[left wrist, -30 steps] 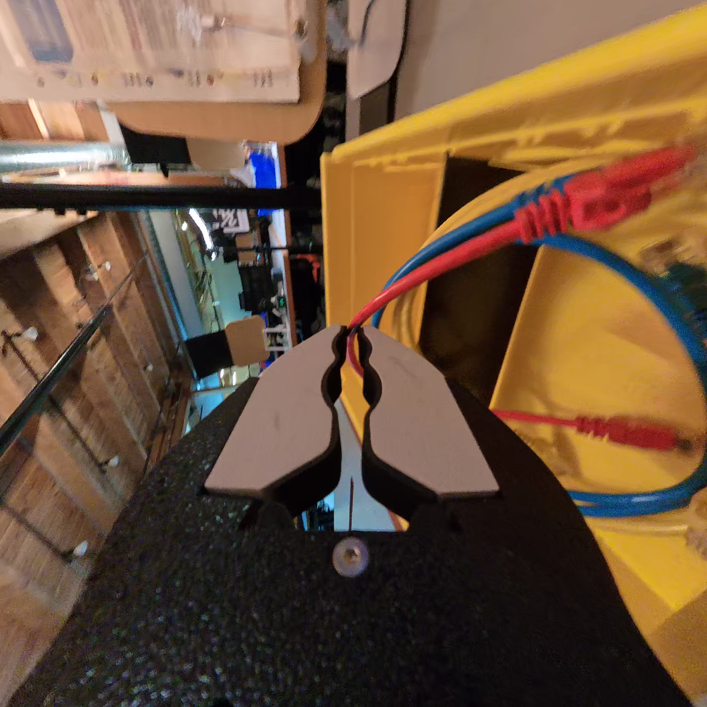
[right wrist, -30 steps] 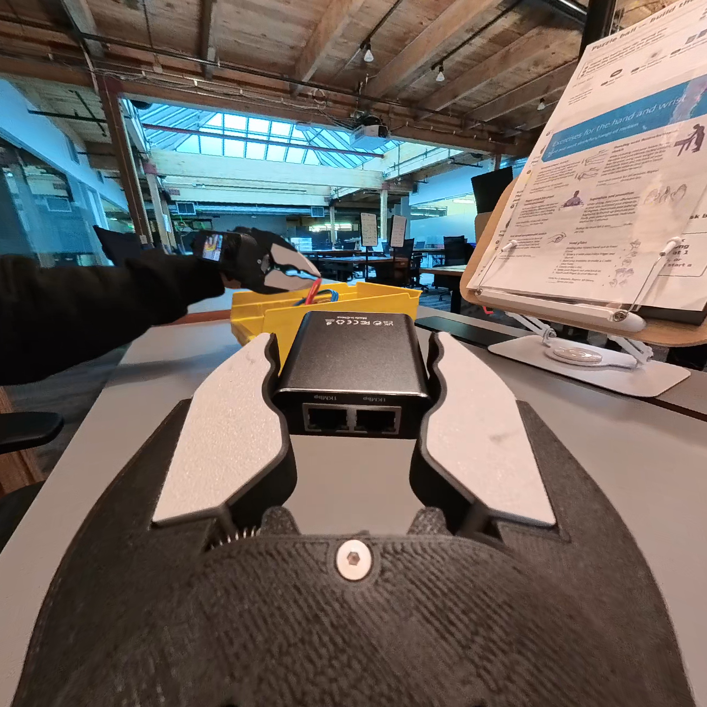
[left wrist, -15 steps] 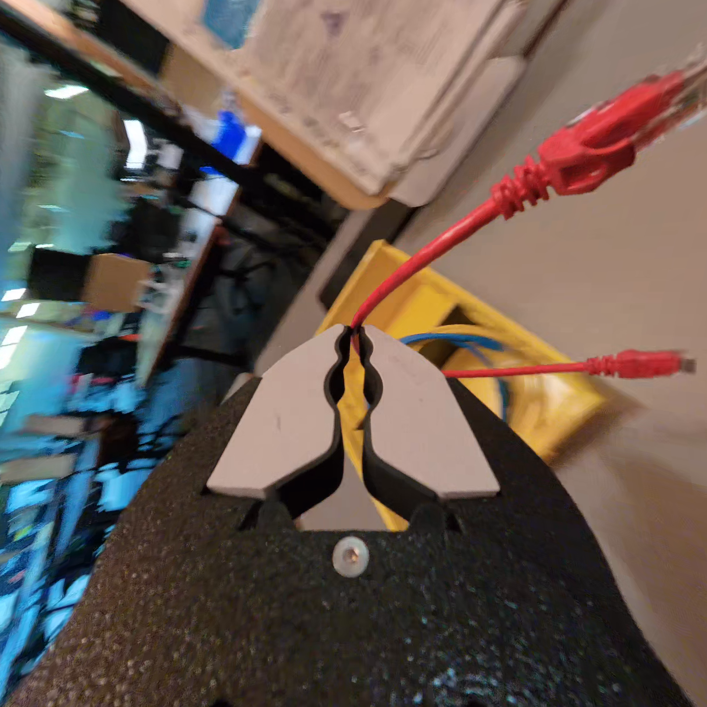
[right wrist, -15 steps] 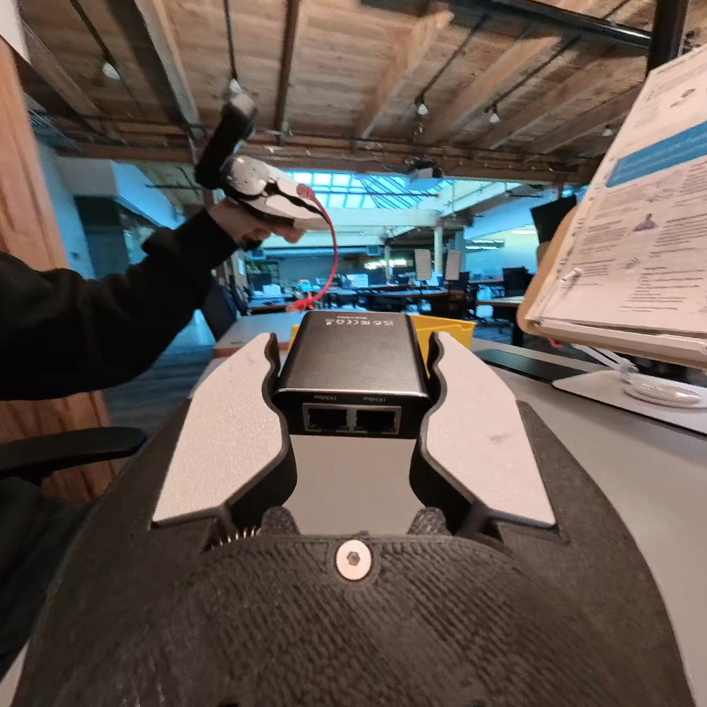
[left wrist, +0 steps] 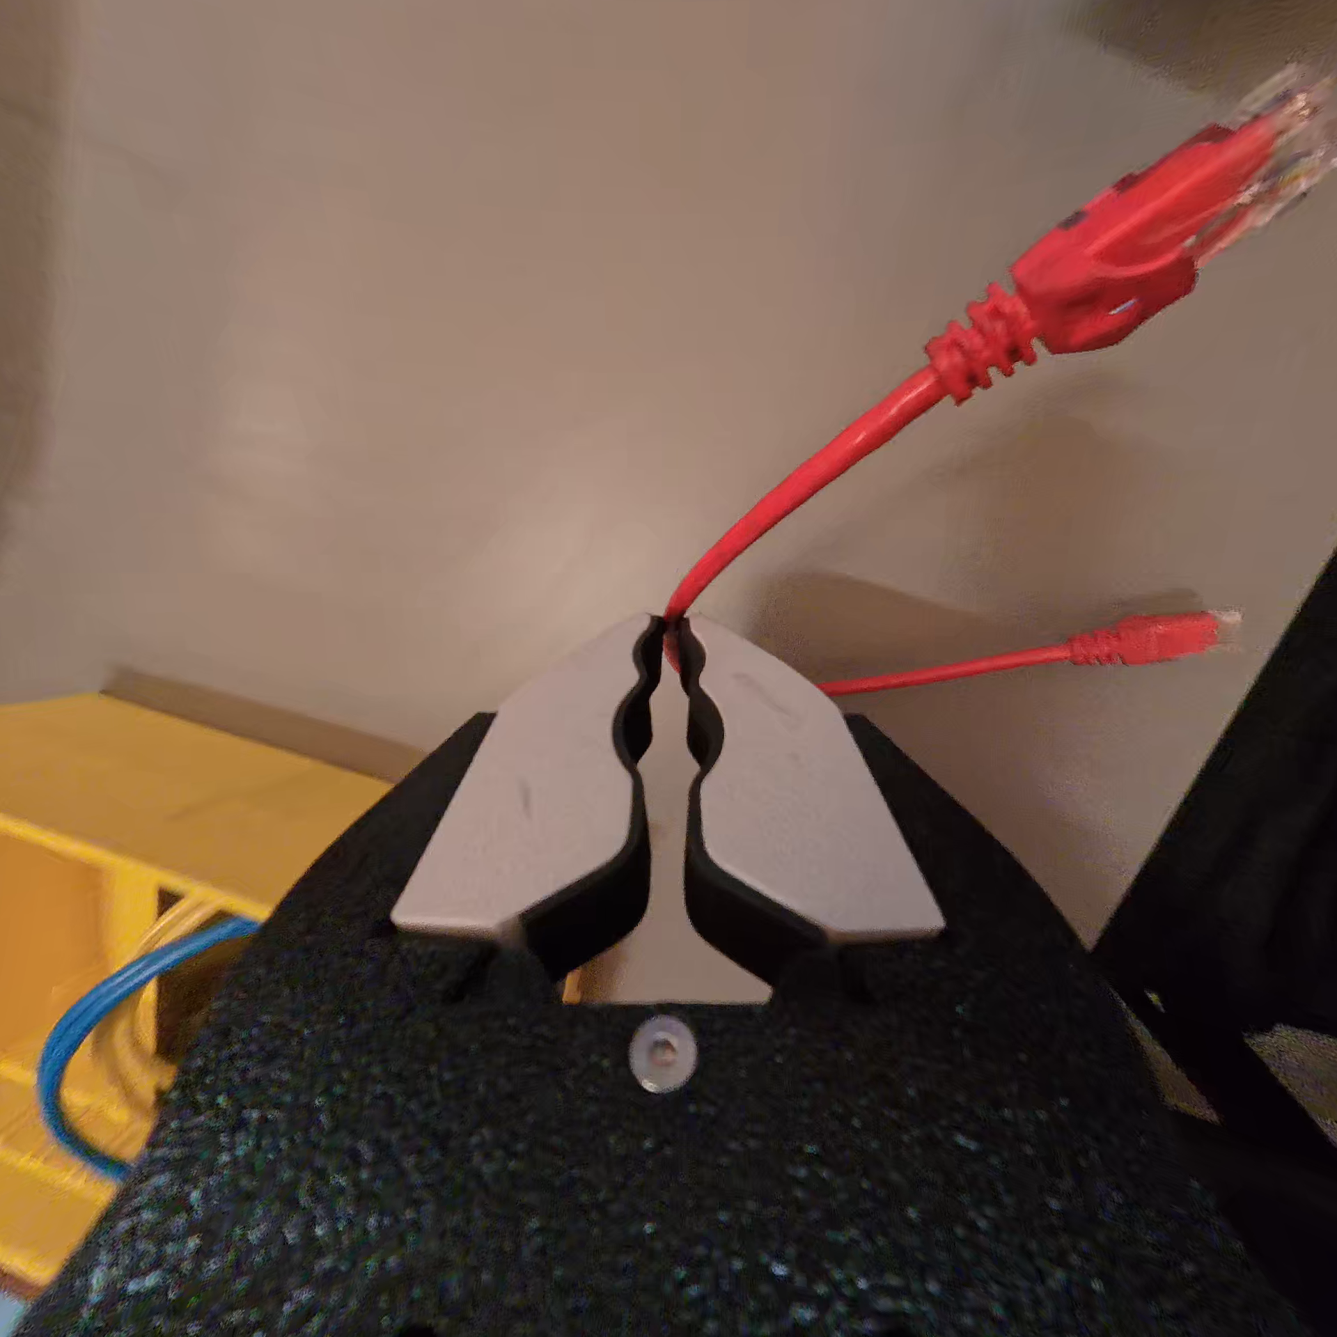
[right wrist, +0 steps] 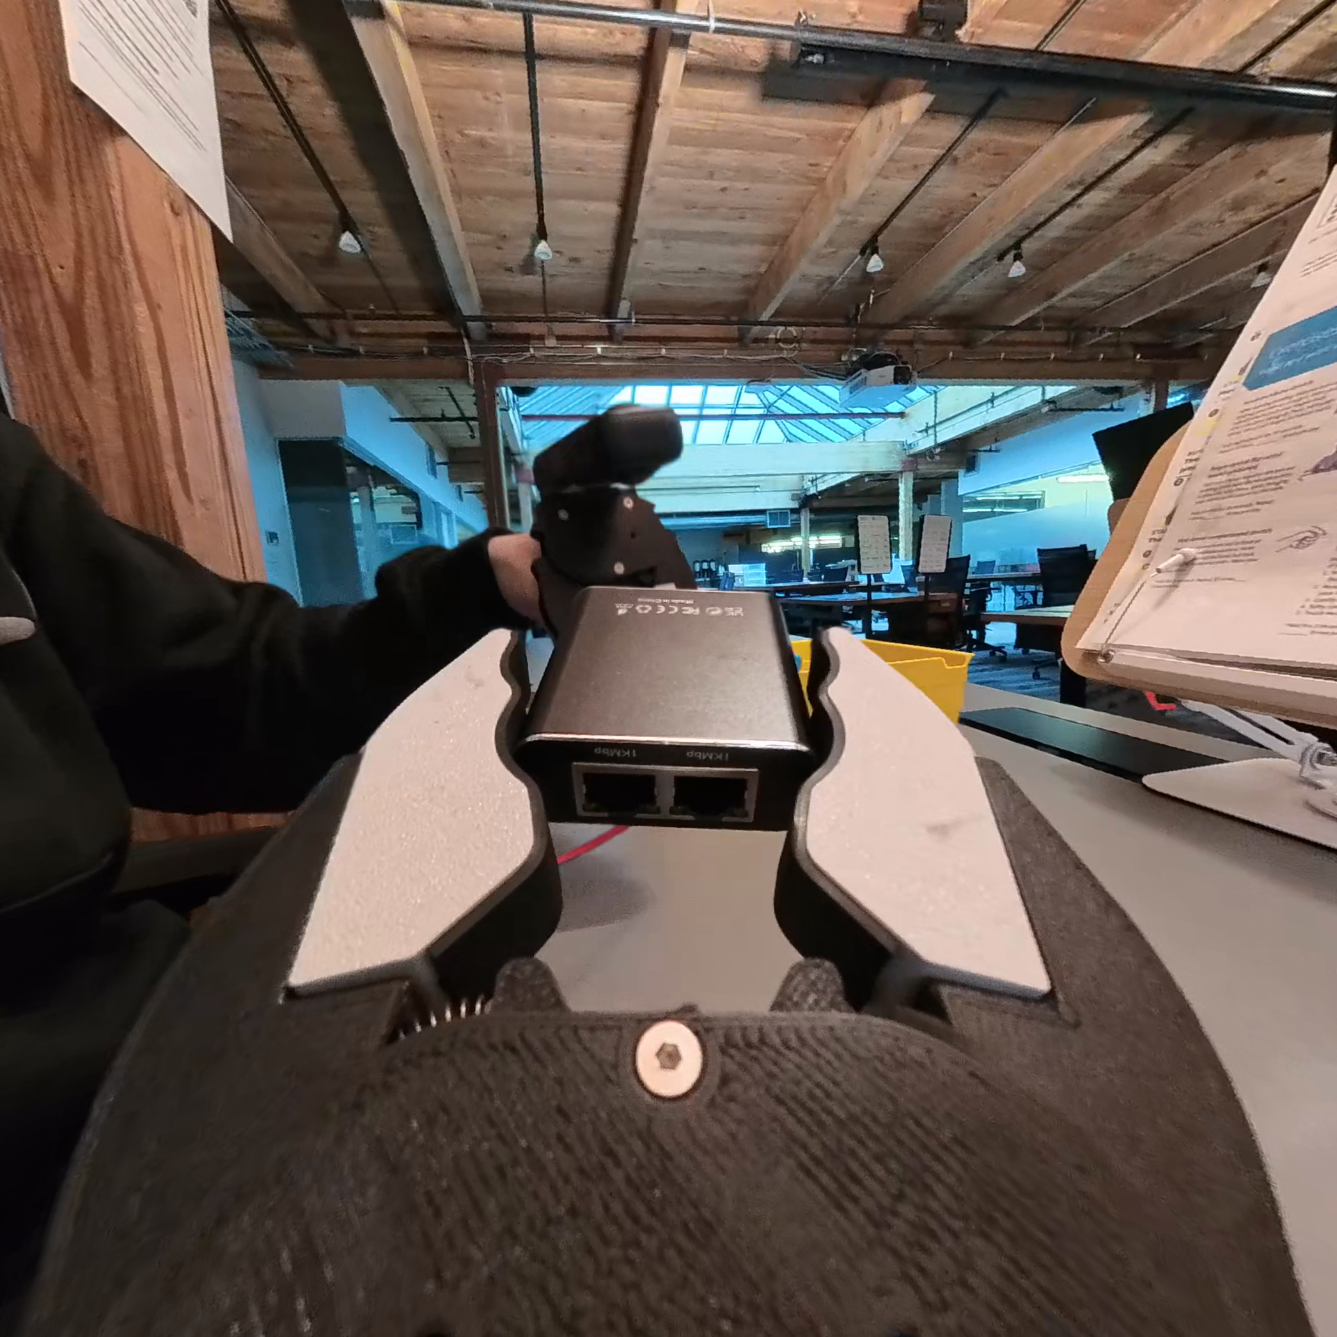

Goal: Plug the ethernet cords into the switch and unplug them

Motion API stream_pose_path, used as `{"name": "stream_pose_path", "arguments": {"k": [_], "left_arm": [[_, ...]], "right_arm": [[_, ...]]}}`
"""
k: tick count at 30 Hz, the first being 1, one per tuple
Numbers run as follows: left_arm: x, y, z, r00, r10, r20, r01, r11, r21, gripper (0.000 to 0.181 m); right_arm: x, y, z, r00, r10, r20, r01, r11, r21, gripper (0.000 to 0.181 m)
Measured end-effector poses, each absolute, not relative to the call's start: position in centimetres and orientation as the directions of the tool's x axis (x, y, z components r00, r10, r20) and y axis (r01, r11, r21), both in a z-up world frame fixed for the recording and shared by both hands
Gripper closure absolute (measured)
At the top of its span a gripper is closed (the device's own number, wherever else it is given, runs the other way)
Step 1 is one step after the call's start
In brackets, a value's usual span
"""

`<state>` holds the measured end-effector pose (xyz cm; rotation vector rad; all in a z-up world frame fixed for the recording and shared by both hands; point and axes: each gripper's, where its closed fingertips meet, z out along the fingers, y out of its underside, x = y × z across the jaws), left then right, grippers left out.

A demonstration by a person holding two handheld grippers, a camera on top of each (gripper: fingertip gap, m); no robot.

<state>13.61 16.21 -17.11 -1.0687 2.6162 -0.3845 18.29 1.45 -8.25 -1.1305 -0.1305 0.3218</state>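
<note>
The left gripper (left wrist: 669,628) is pointing down toward the grey table (left wrist: 434,362), its jaws pressed nearly together and pinching the red ethernet cord (left wrist: 803,492) right at the tips. From the right wrist view the same tool (right wrist: 615,535) is being held up by a hand (right wrist: 515,571) in a black sleeve (right wrist: 253,651), just behind the switch. The right gripper (right wrist: 669,651) is sitting roughly level above the table, its jaws spread about as wide as the black switch (right wrist: 665,673) and clamping it from both sides — the box is lying between the fingertips with its front facing back toward the camera.

Counting: two ports (right wrist: 665,792) are showing side by side on that front face, both empty. One red cord is showing two plug ends — the nearer plug (left wrist: 1128,268) is rising up and to the right of the left gripper's tips, blurred, and the farther plug (left wrist: 1150,644) is hanging lower on the right, clear of the fingers. One blue cord (left wrist: 94,1042) is looping out of one yellow bin (left wrist: 108,781) at the lower left, well apart from the tips. A short red stretch (right wrist: 590,843) is peeking out under the switch. A tilted document stand (right wrist: 1230,564) is standing to the right.
</note>
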Motion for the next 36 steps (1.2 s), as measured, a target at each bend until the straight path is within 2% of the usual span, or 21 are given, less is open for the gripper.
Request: {"name": "stream_pose_path", "arguments": {"k": [1, 4, 8, 10, 12, 18, 24, 26, 28, 32, 33, 36], "left_arm": [[14.2, 16.0, -17.7, -0.674, -0.721, -0.159, -0.640, 0.678, -0.362, 0.178], [17.4, 16.5, -17.3, -0.562, -0.800, -0.211, -0.656, 0.587, -0.475, 0.178], [21.9, 20.2, -12.9, -0.239, -0.889, -0.390, -0.556, 0.455, -0.696, 0.178], [22.6, 21.5, -11.3, -0.104, -0.896, -0.432, -0.476, 0.427, -0.769, 0.177], [22.3, 22.1, -10.8, -0.022, -0.873, -0.487, -0.413, 0.451, -0.791, 0.177], [19.2, 21.8, -13.5, 0.060, -0.741, -0.668, -0.376, 0.604, -0.703, 0.178], [17.6, 21.8, -16.7, -0.042, -0.731, -0.682, -0.508, 0.603, -0.615, 0.178], [17.7, 21.6, -17.0, -0.120, -0.753, -0.647, -0.610, 0.570, -0.551, 0.178], [17.8, 21.8, -17.7, -0.215, -0.795, -0.567, -0.755, 0.503, -0.420, 0.178], [20.2, 21.1, -18.6, -0.308, -0.869, -0.386, -0.853, 0.432, -0.292, 0.178], [20.7, 21.2, -19.1, -0.319, -0.875, -0.364, -0.865, 0.426, -0.265, 0.177], [22.7, 21.1, -20.5, -0.325, -0.886, -0.330, -0.861, 0.421, -0.284, 0.174]], "right_arm": [[18.4, 1.4, -8.3, 0.949, 0.310, -0.057, -0.181, 0.386, -0.904, 0.107], [19.0, 1.3, -8.2, 0.957, 0.284, -0.064, -0.178, 0.394, -0.902, 0.107], [19.2, 1.1, -8.1, 0.959, 0.277, -0.062, -0.174, 0.402, -0.899, 0.106], [19.1, 1.2, -8.2, 0.960, 0.275, -0.057, -0.167, 0.395, -0.903, 0.107], [19.0, 1.2, -8.3, 0.959, 0.277, -0.053, -0.163, 0.390, -0.906, 0.107], [18.9, 1.5, -8.6, 0.960, 0.275, -0.043, -0.147, 0.370, -0.917, 0.107], [18.8, 1.8, -8.9, 0.962, 0.270, -0.042, -0.140, 0.354, -0.925, 0.107], [18.8, 1.8, -8.9, 0.961, 0.273, -0.044, -0.143, 0.351, -0.926, 0.106], [18.8, 1.9, -9.0, 0.961, 0.275, -0.042, -0.139, 0.346, -0.928, 0.107], [18.6, 2.1, -9.3, 0.961, 0.273, -0.038, -0.129, 0.327, -0.936, 0.107], [18.6, 2.1, -9.4, 0.963, 0.268, -0.036, -0.125, 0.325, -0.937, 0.107], [18.8, 2.0, -9.4, 0.966, 0.257, -0.033, -0.118, 0.325, -0.938, 0.107]]}}
